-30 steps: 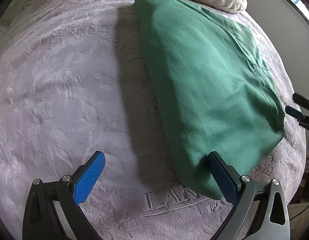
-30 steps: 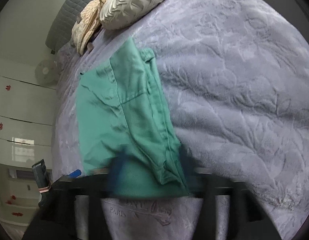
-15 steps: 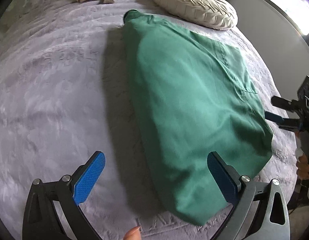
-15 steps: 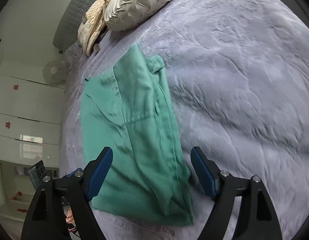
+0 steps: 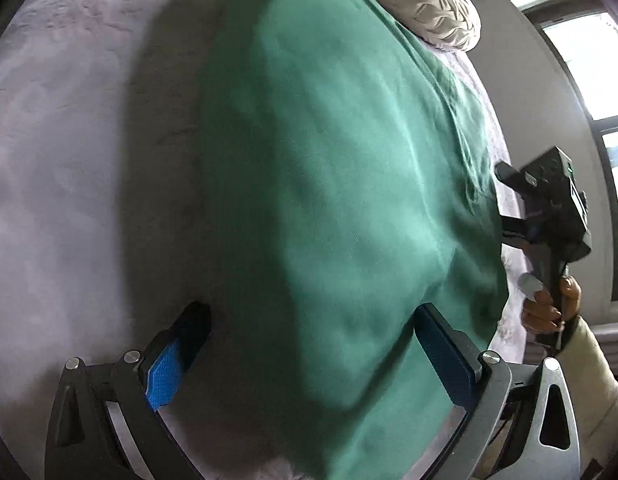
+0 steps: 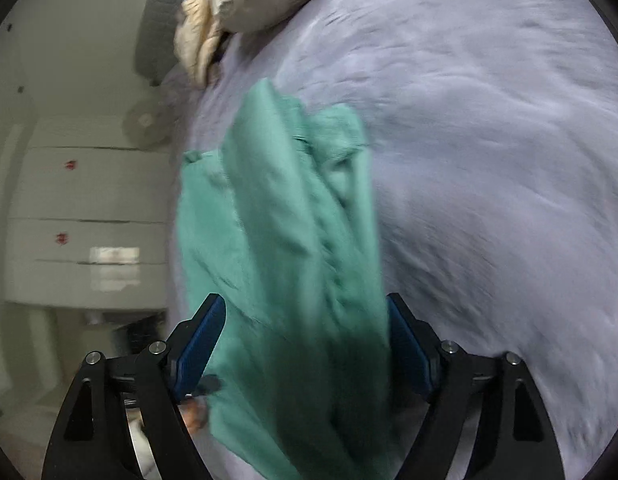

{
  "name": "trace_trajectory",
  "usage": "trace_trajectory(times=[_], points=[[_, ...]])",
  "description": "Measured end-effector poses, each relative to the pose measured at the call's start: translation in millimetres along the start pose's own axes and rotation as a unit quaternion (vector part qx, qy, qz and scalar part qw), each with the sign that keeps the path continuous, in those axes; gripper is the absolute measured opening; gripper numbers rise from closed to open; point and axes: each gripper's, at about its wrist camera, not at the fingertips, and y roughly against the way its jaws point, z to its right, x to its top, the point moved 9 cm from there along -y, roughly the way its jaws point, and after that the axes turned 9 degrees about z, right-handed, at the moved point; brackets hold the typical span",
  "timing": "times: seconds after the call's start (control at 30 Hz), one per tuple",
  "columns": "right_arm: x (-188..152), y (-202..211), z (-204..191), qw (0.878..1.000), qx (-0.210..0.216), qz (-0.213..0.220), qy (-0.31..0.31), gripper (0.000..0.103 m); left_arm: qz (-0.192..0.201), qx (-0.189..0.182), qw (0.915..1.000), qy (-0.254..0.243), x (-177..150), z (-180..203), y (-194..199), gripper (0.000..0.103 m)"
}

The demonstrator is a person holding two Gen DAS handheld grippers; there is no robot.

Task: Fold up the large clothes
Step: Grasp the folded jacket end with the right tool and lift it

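Observation:
A large green garment [image 5: 329, 184] lies lengthwise on a lilac plush bedspread [image 5: 69, 152]. My left gripper [image 5: 309, 344] is open, its blue-padded jaws straddling the garment's near end, close over the cloth. The right gripper [image 5: 549, 216] shows at the garment's right edge, held in a hand. In the right wrist view the garment [image 6: 285, 248] lies rumpled and blurred between the open jaws of my right gripper [image 6: 305, 340], which holds nothing.
A cream tufted pillow [image 5: 429, 4] lies beyond the garment's far end. A beige cloth [image 6: 197, 36] is bunched near the grey headboard [image 6: 157, 24]. White cabinets [image 6: 81, 220] stand beside the bed; a window [image 5: 593, 80] is to the right.
Both grippers have moved in close over the garment's near end, so it now fills the space between their open jaws. The views are motion-blurred.

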Motion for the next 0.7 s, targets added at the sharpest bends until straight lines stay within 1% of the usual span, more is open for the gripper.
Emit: trace_trajectory(times=[0.1, 0.17, 0.23, 0.27, 0.3, 0.33, 0.4, 0.43, 0.47, 0.53, 0.57, 0.6, 0.63, 0.7], points=[[8.3, -17.2, -8.8, 1.000, 0.023, -0.012, 0.003, 0.085, 0.008, -0.013, 0.9999, -0.003, 6.6, 8.9, -8.3, 0.102], [13.1, -30.3, -12.9, 0.999, 0.035, -0.019, 0.004, 0.085, 0.008, -0.008, 0.9999, -0.005, 8.6, 10.7, -16.1, 0.102], [15.8, -37.8, -11.8, 0.999, 0.036, -0.019, -0.002, 0.085, 0.008, -0.004, 0.9999, -0.012, 7.7, 11.5, -17.8, 0.102], [17.7, -39.7, -10.3, 0.999, 0.036, -0.015, -0.011, 0.085, 0.011, -0.002, 0.9999, -0.013, 7.5, 12.6, -16.7, 0.099], [19.2, -39.2, -9.1, 0.999, 0.034, -0.007, -0.023, 0.085, 0.016, 0.002, 0.9998, -0.015, 7.3, 13.7, -14.5, 0.089], [19.9, -37.9, -8.2, 0.999, 0.032, -0.002, -0.031, 0.083, 0.021, 0.008, 0.9995, -0.021, 6.4, 14.0, -9.9, 0.084], [20.0, -35.2, -3.7, 0.999, 0.015, 0.009, -0.044, 0.057, 0.033, 0.005, 0.9990, -0.030, 5.4, 15.5, 1.4, 0.064], [18.8, -34.5, -1.4, 0.999, 0.011, 0.011, -0.049, 0.031, 0.037, 0.000, 0.9987, -0.034, 5.6, 16.2, 7.3, 0.060], [17.1, -31.8, -1.9, 0.998, 0.019, 0.019, -0.059, 0.026, 0.041, -0.005, 0.9985, -0.036, 6.4, 17.3, 12.8, 0.055], [14.5, -26.3, -9.0, 0.997, 0.034, 0.034, -0.060, 0.022, 0.047, -0.018, 0.9979, -0.040, 7.9, 22.2, 26.3, 0.050], [12.1, -22.3, -17.4, 0.996, 0.049, 0.044, -0.063, 0.021, 0.052, -0.028, 0.9974, -0.041, 8.5, 25.4, 34.9, 0.048], [10.2, -20.1, -24.3, 0.995, 0.061, 0.049, -0.067, 0.021, 0.055, -0.036, 0.9970, -0.039, 9.9, 28.3, 40.3, 0.047], [7.0, -16.9, -31.4, 0.993, 0.073, 0.054, -0.071, 0.020, 0.059, -0.052, 0.9963, -0.035, 8.9, 31.7, 51.7, 0.047], [-0.2, -9.9, -51.8, 0.992, 0.086, 0.063, -0.068, 0.020, 0.063, -0.065, 0.9953, -0.034, 6.2, 32.8, 68.6, 0.047]])
